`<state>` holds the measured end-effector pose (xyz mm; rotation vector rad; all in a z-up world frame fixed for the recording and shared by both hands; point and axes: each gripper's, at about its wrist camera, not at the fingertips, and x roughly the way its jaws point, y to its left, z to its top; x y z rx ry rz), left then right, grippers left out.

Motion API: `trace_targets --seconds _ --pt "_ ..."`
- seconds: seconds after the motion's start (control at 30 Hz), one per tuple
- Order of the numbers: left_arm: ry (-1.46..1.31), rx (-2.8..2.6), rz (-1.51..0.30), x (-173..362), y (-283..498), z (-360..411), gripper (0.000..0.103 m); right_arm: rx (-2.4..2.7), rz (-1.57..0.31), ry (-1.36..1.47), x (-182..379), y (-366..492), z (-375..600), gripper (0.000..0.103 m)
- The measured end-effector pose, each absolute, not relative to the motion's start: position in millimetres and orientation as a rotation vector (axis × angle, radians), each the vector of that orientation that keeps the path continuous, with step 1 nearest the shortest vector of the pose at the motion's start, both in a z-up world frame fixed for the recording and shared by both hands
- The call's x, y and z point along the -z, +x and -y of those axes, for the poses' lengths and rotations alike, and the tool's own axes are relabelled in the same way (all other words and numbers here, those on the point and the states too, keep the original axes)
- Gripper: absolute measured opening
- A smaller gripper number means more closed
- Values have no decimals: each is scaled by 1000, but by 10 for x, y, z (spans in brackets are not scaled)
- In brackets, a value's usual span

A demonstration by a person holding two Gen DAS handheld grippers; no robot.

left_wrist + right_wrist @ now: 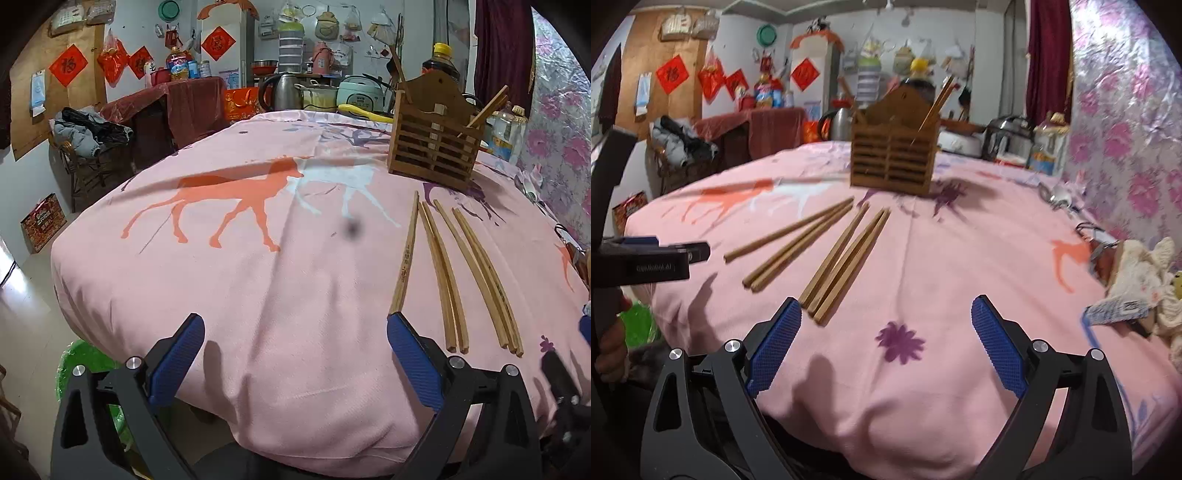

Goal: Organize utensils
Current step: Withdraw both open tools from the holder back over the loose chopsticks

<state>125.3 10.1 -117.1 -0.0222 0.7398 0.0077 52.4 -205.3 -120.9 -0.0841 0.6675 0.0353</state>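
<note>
I judge the job barely begun. The wooden holder (436, 140) stands upright at the far side of the surface (258, 277), which is draped in a pink horse-print cloth, and a few chopsticks already lean out of its right compartment (938, 101); at least one more stick pokes up on its left side in my left view. I cannot tell exactly how many are inside.

Most of the work is left. On the cloth between me and the holder lie the loose chopsticks: a single one (405, 254) nearest my left claw, then a pair (441, 280) lying side by side, then a bundle of what looks like three (484, 280) further right. They all point roughly toward the holder, well short of it, none touching it.

My left claw (295, 354) is spread wide and holds nothing; its right pad (413, 362) sits just beside the near end of the single chopstick, but whether it touches I cannot say. My right claw (886, 343) is also spread wide and empty, hovering over bare cloth above a purple flower print (900, 341), with its left pad (775, 343) just beside the near ends of the bundle of three.

I reckon each group must yet be picked up and dropped into the holder.
</note>
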Motion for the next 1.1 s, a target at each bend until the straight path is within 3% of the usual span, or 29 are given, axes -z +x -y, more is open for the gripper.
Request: trace_targets --seconds 0.4,0.47,0.73,0.93,1.1 --pt "-9 11 -766 1246 1288 -38 97 49 -764 27 1401 780 2289 78" --pt "-11 11 -768 1249 1293 -39 97 77 -760 103 1384 763 2451 70" --pt "-4 13 -765 1258 1308 -29 97 25 -738 106 1358 695 2389 69" --pt "-1 23 -763 1262 1301 -12 97 1 -737 92 1357 718 2360 60" --pt "1 82 -751 1255 1277 22 97 -5 -735 98 1355 717 2366 59"
